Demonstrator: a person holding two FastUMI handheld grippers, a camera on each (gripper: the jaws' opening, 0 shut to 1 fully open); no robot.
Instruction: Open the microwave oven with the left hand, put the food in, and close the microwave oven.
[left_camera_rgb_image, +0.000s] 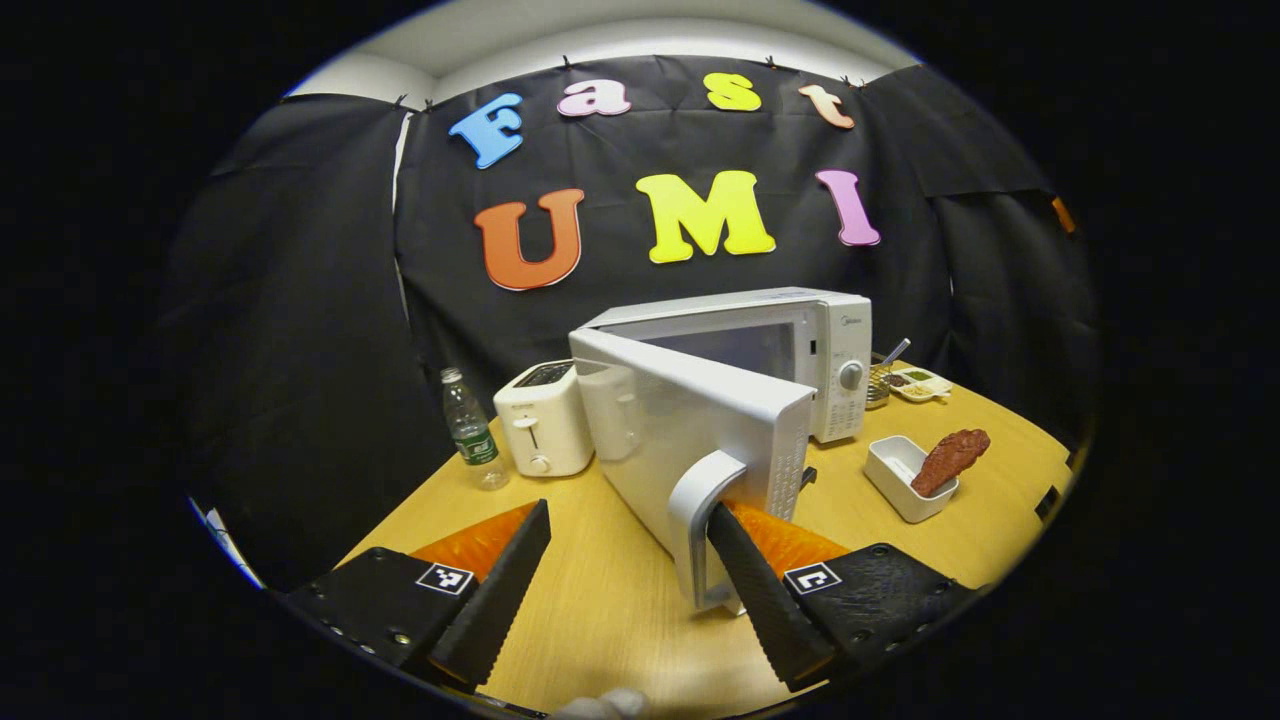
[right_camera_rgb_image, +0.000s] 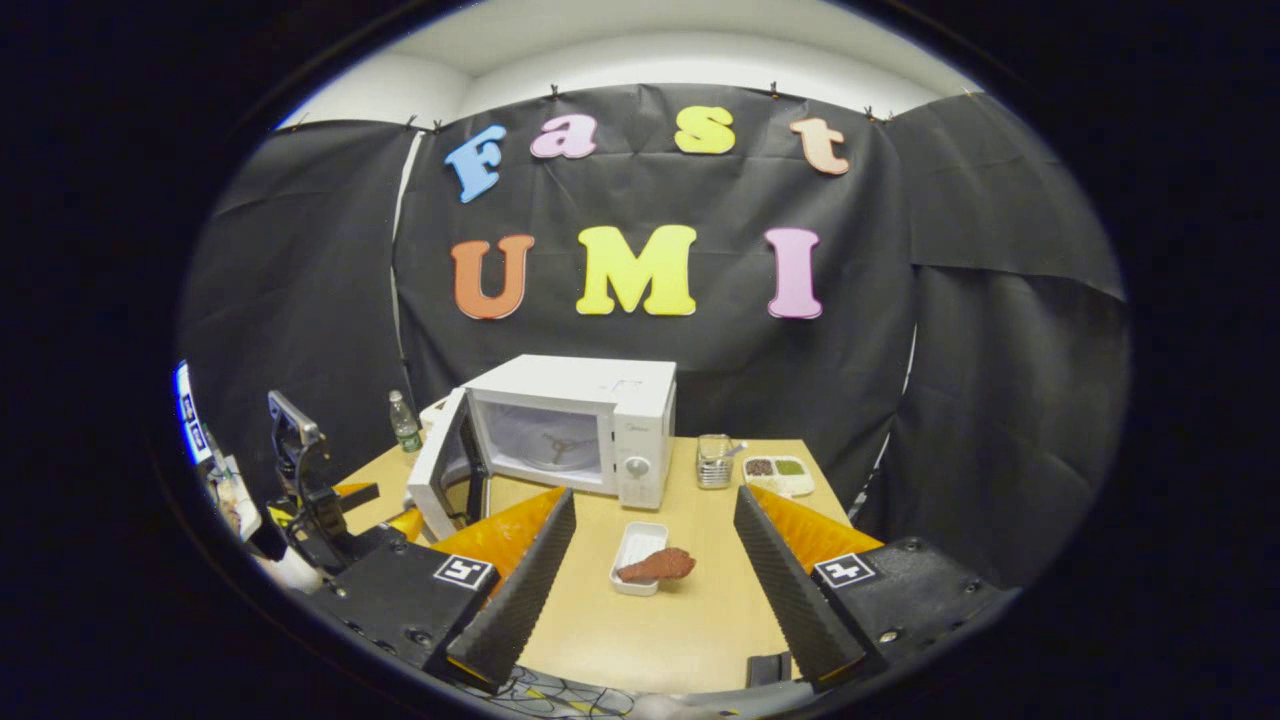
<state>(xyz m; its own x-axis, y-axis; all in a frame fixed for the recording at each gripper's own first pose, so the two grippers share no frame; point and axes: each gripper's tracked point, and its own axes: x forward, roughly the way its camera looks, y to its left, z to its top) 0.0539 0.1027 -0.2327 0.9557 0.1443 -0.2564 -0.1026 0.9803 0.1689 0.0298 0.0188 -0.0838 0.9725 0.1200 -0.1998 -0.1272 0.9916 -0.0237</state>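
Observation:
The white microwave (left_camera_rgb_image: 800, 345) stands at the back of the wooden table (left_camera_rgb_image: 600, 610), its door (left_camera_rgb_image: 690, 440) swung partly out toward me. My left gripper (left_camera_rgb_image: 630, 512) is open; its right finger reaches in behind the door's handle (left_camera_rgb_image: 700, 520) while the left finger stands free over the table. The food, a brown piece (left_camera_rgb_image: 952, 458), lies in a small white dish (left_camera_rgb_image: 893, 470) to the right of the microwave. In the right gripper view, my right gripper (right_camera_rgb_image: 655, 495) is open, just short of the food (right_camera_rgb_image: 657, 565) and its dish (right_camera_rgb_image: 632, 545). The oven cavity (right_camera_rgb_image: 548, 440) stands exposed beside the open door (right_camera_rgb_image: 438, 478).
A white toaster (left_camera_rgb_image: 545, 430) and a water bottle (left_camera_rgb_image: 470, 430) stand left of the microwave. A glass jar with a spoon (right_camera_rgb_image: 712, 460) and a compartment tray (right_camera_rgb_image: 780, 473) sit at the back right. The left gripper's body (right_camera_rgb_image: 305, 480) is at the table's left edge.

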